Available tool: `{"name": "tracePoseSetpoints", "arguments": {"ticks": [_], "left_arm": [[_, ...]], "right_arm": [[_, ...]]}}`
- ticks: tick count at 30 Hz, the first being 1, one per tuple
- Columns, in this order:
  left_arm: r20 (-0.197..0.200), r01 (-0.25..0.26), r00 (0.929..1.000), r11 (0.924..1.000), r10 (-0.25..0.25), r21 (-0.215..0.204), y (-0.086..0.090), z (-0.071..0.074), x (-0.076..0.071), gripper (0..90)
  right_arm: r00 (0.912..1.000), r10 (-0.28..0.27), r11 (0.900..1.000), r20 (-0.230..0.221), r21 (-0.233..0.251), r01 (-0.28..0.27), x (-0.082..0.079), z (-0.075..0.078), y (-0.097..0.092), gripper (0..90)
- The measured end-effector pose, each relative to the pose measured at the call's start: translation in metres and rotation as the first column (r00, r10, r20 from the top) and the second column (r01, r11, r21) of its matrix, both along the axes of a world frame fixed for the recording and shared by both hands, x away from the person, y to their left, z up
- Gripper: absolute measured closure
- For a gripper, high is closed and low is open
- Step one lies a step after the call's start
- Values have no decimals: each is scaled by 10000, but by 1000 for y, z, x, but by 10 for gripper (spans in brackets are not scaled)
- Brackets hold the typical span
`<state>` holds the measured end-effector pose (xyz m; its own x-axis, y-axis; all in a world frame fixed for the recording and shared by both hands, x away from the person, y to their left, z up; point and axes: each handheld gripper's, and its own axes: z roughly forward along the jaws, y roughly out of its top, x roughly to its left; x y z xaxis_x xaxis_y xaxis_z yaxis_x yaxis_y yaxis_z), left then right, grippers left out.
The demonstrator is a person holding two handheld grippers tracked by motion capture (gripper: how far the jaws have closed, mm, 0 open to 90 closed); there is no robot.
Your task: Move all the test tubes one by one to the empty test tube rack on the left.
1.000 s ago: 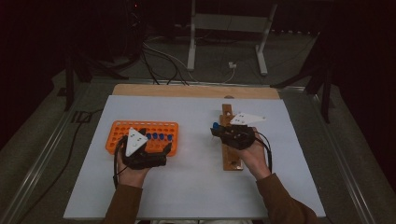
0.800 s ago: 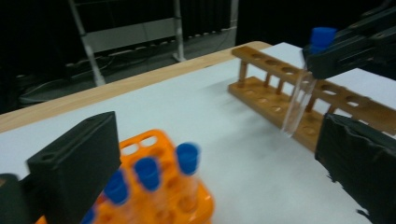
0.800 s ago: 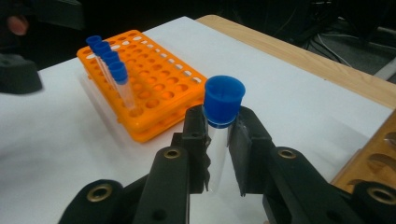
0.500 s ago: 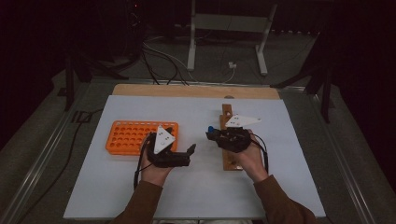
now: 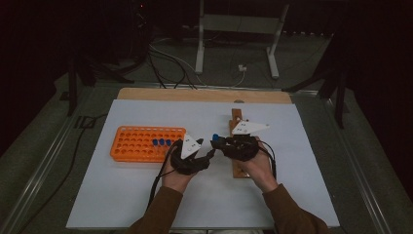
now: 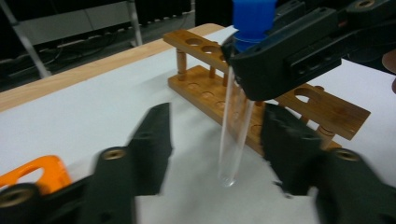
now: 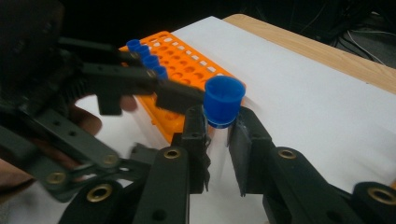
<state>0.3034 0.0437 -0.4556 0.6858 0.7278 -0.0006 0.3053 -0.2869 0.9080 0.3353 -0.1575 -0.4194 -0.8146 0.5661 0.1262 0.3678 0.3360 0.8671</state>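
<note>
A dark room with a metal stand [image 5: 234, 34] and floor cables [image 5: 170, 63] surrounds a wooden table [image 5: 204, 95] covered by a white sheet [image 5: 146, 195], on which an orange rack [image 5: 139, 144] sits left and a wooden rack [image 5: 237, 168] right. Since a second ago the left gripper [image 5: 210, 153] has left the orange rack and crossed toward the right gripper [image 5: 215, 141]. The right gripper's jaws clamp a blue-capped clear tube [image 6: 236, 121] just under its cap, hanging above the sheet beside the wooden rack; the left jaws have just been closing, the tube's lower part between them, untouched; no writing is readable.
</note>
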Motion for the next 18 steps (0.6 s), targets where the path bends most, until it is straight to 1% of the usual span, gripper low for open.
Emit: {"name": "tracePoseSetpoints", "arguments": {"ticks": [4,8,14,18], "left_arm": [[56,225,9997,9997,-225,2,-1,-1,0,661],[127,462,9988,9989,-463,51,-2,-1,-1,771],[114,552,9984,9985,-552,16,-2,-1,-1,784],[32,476,9989,9989,-476,30,0,-3,1,784]], "right_arm": [[10000,64,10000,-18,50,-64,0,0,1,764],[10000,77,9999,-49,91,-76,0,0,1,764],[9998,91,9999,-155,148,-88,1,0,0,751],[10000,-31,9996,-73,275,33,1,2,-3,658]]}}
